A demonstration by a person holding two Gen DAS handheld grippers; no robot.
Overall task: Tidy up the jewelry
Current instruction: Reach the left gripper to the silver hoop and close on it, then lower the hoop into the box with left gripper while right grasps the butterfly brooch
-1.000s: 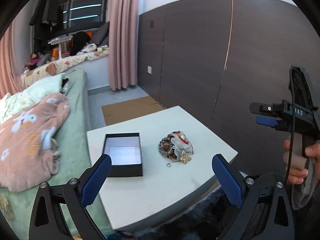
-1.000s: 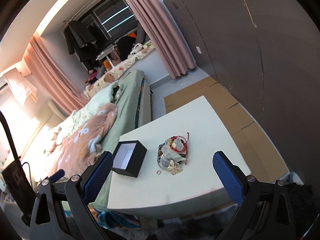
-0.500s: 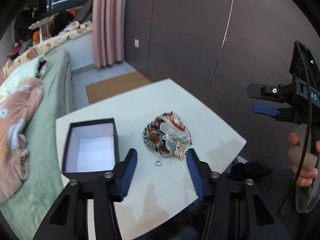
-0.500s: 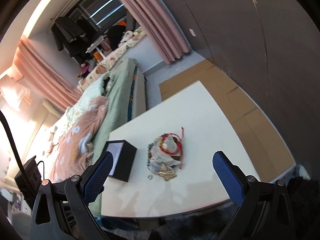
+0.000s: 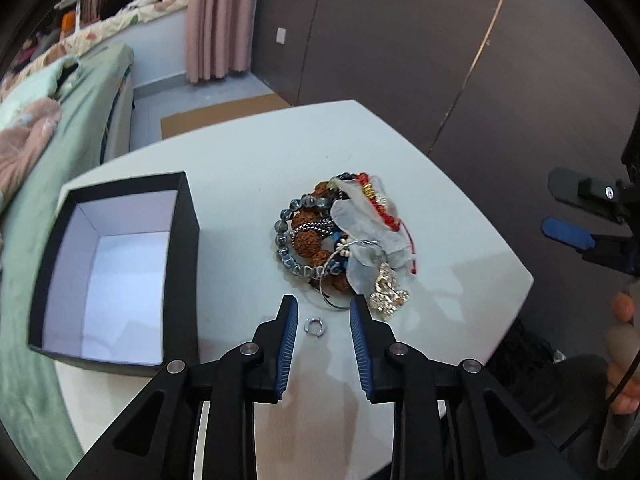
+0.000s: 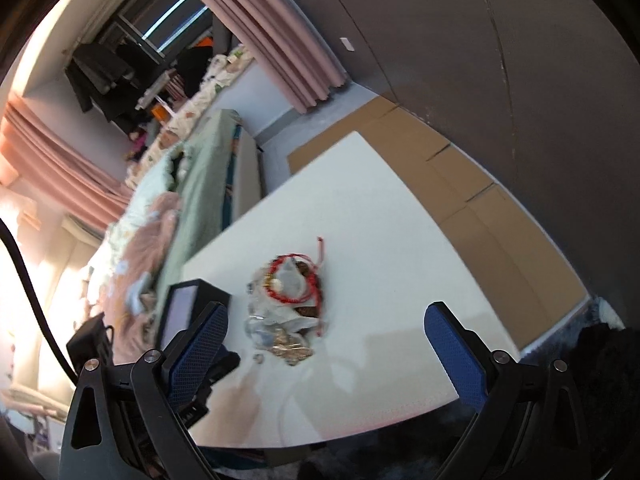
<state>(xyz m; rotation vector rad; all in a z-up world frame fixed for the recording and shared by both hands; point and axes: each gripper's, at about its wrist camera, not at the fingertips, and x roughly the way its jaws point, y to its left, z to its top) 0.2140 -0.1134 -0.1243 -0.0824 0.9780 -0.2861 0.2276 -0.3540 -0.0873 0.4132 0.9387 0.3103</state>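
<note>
Crowding ring (image 5: 315, 327): jewelry pile (image 5: 344, 236), box (image 5: 116, 264).

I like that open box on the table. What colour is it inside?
The box is white inside and black outside, best seen in the left wrist view.

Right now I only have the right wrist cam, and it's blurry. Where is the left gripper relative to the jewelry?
Observer: The left gripper is at the near edge of the pile. A small silver ring lies loose on the table and shows between its fingers. The jaws are closing and the pads are not on it yet.
Operator: Anything in the box?
Observer: No, the black box shows only bare white lining.
Operator: Anything crowding the ring?
Observer: A gold charm lies at the pile's near edge, beside one fingertip and apart from the ring.
</note>
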